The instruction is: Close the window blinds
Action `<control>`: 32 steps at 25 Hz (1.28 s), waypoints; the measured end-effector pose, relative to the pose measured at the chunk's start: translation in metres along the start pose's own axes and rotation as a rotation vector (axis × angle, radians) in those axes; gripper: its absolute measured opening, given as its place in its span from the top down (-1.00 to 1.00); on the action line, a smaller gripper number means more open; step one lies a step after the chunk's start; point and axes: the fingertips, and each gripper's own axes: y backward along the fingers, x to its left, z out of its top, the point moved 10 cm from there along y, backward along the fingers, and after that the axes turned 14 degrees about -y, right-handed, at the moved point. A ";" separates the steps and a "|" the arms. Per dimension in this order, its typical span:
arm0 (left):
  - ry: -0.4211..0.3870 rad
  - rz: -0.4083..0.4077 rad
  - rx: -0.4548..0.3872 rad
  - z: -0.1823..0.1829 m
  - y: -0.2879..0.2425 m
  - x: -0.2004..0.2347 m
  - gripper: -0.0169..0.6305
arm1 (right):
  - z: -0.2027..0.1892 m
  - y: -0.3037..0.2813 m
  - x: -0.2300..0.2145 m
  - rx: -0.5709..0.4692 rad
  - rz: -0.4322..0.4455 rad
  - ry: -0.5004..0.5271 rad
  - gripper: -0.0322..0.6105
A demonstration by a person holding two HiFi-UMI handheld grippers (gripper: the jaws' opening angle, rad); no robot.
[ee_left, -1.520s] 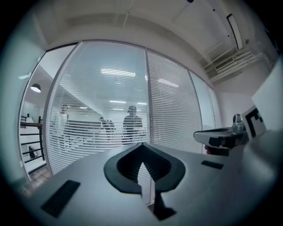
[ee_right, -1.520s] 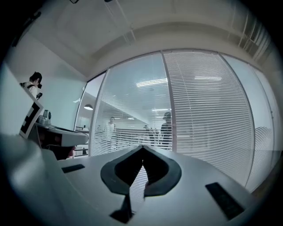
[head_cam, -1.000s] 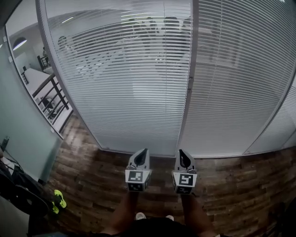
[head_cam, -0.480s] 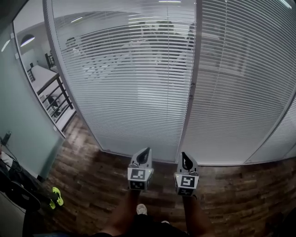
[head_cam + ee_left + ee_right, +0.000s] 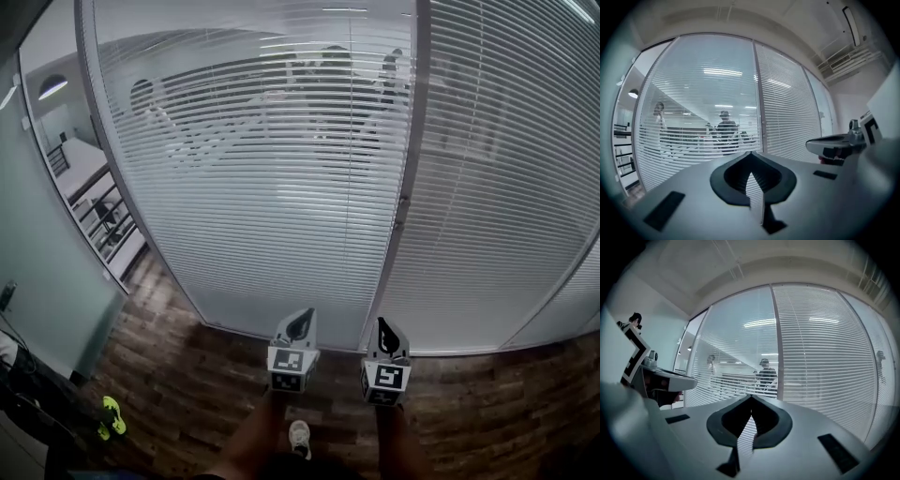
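Observation:
White slatted blinds hang behind a glass wall. On the left panel the slats are tilted so that a room and people show through; the right panel looks more closed. A grey frame post with a small knob divides the panels. My left gripper and right gripper hang side by side low over the floor, short of the glass, both shut and empty. The left panel fills the left gripper view beyond the shut left gripper. The right gripper faces the post.
A frosted green glass wall stands at the left. Dark wood flooring runs up to the window's base. Neon-yellow shoes lie at the lower left, and the person's own shoe shows below the grippers.
The view has risen up the blinds and shifted: both grippers sit lower and a little more to the right in the head view. Both stay shut and empty.

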 end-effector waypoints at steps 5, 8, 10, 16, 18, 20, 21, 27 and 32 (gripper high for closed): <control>-0.007 -0.017 -0.001 0.003 -0.042 0.027 0.96 | 0.001 -0.052 -0.009 0.005 -0.015 -0.076 0.89; -0.001 -0.021 -0.006 0.001 -0.065 0.044 0.96 | 0.004 -0.079 -0.010 0.008 -0.037 -0.062 0.89; -0.001 -0.029 0.003 -0.002 -0.078 0.057 0.96 | 0.003 -0.096 -0.007 0.007 -0.040 -0.052 0.89; -0.009 -0.045 0.008 -0.010 -0.105 0.092 0.96 | 0.007 -0.135 0.010 0.016 -0.066 -0.049 0.89; -0.001 -0.060 0.019 -0.008 -0.114 0.102 0.96 | 0.004 -0.149 0.009 0.010 -0.066 -0.048 0.89; 0.006 -0.067 0.013 -0.009 -0.124 0.109 0.96 | 0.008 -0.158 0.009 0.008 -0.072 -0.047 0.89; -0.004 -0.066 0.012 -0.011 -0.129 0.111 0.96 | 0.011 -0.161 0.010 0.009 -0.074 -0.044 0.89; -0.003 -0.055 0.013 -0.008 -0.148 0.112 0.96 | 0.013 -0.178 0.003 0.023 -0.066 -0.020 0.89; 0.008 -0.030 0.020 -0.007 -0.168 0.109 0.96 | 0.020 -0.193 -0.012 0.024 -0.048 -0.002 0.89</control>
